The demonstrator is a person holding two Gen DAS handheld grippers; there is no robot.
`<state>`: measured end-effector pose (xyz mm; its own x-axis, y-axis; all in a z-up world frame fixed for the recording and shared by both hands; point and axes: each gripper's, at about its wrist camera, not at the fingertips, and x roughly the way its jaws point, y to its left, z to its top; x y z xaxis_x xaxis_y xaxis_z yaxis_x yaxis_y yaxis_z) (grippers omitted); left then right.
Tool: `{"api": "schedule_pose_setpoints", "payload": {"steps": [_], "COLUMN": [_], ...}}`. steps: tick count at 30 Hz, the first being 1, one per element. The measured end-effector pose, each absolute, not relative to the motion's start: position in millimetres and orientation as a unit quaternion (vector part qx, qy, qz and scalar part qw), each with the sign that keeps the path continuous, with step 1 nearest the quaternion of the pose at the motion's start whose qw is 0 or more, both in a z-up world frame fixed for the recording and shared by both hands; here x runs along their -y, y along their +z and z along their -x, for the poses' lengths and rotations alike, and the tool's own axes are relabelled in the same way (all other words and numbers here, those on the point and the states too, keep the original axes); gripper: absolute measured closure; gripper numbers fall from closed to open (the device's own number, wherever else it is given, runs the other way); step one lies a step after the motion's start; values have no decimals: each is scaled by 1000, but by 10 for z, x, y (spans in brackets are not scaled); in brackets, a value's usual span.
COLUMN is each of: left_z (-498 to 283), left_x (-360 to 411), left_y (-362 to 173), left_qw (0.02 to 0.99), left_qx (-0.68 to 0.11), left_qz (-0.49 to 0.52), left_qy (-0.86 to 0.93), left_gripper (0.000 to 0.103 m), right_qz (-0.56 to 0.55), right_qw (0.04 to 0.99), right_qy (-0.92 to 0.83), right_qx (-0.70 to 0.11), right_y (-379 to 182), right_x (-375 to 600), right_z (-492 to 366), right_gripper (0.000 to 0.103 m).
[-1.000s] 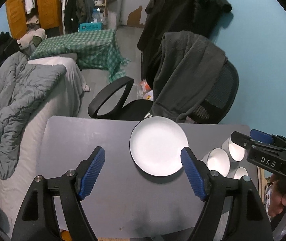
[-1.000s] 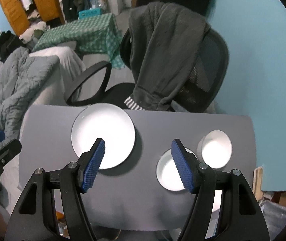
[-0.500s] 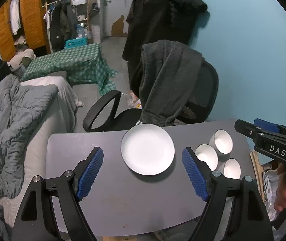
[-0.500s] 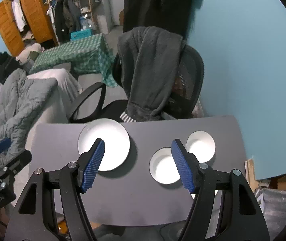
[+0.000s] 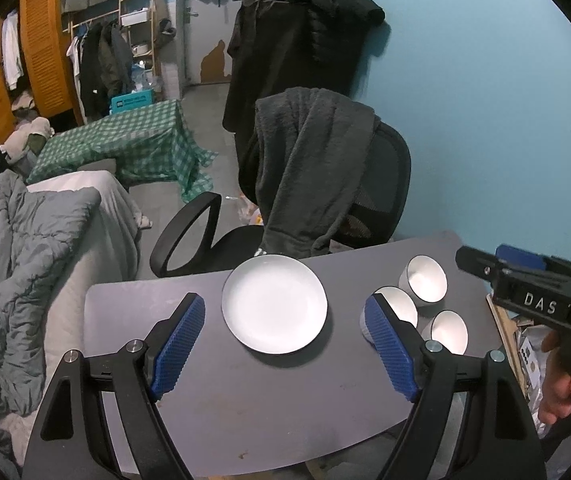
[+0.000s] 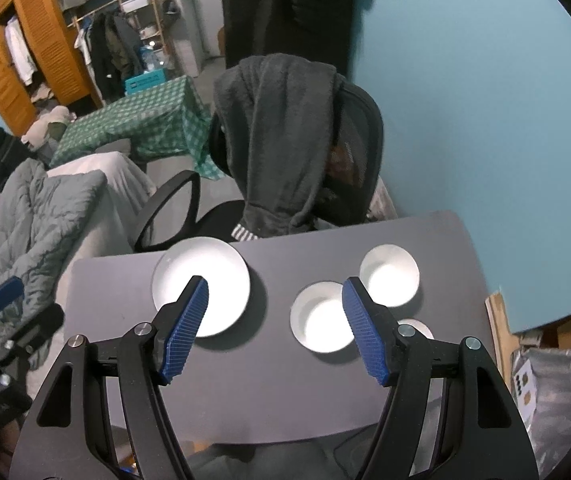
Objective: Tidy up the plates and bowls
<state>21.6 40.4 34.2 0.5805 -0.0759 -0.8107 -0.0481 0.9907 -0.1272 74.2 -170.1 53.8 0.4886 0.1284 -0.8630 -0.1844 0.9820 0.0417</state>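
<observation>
Left wrist view shows more of the table (image 5: 269, 412) than it did a second ago, with the plate (image 5: 274, 303) and bowls smaller and farther below; both hands have lifted and drawn back from the dishes, so the whole layout is now in sight; the left gripper (image 5: 285, 344) hangs above the table with its fingers (image 5: 177, 346) spread and nothing between them, the plate merely framed in the gap far beneath; the right gripper (image 6: 275, 326) likewise has its fingers (image 6: 185, 326) spread and empty, high over the table; the white plate lies flat toward the table's far edge, near the office chair (image 5: 369, 200), and three white bowls sit apart from it on the right side: the middle bowl (image 6: 321, 317), the far bowl (image 6: 389, 275) and the near bowl (image 6: 415, 326), this last mostly hidden behind a finger, so whether it touches its neighbour I cannot tell; nothing appears stacked or grasped, so I judge the organizing is either not begun or paused for a fresh approach, likely a descent onto one bowl.
</observation>
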Motion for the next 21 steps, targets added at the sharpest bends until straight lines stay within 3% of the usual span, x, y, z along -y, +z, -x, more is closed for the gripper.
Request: {"api": "schedule_pose_setpoints", "payload": {"steps": [21], "left_z": [-519], "left_x": [114], "left_y": [349], "left_qw": [876], "left_qx": [-473], "left_qz": [59], "left_qy": [-76], "left_gripper": [20], "right_qz": [-22], "right_qw": [864], "right_qy": [9], "right_qx": [-502], "right_y": [639], "right_x": [2515], "right_z": [-621], "right_gripper": [34]}}
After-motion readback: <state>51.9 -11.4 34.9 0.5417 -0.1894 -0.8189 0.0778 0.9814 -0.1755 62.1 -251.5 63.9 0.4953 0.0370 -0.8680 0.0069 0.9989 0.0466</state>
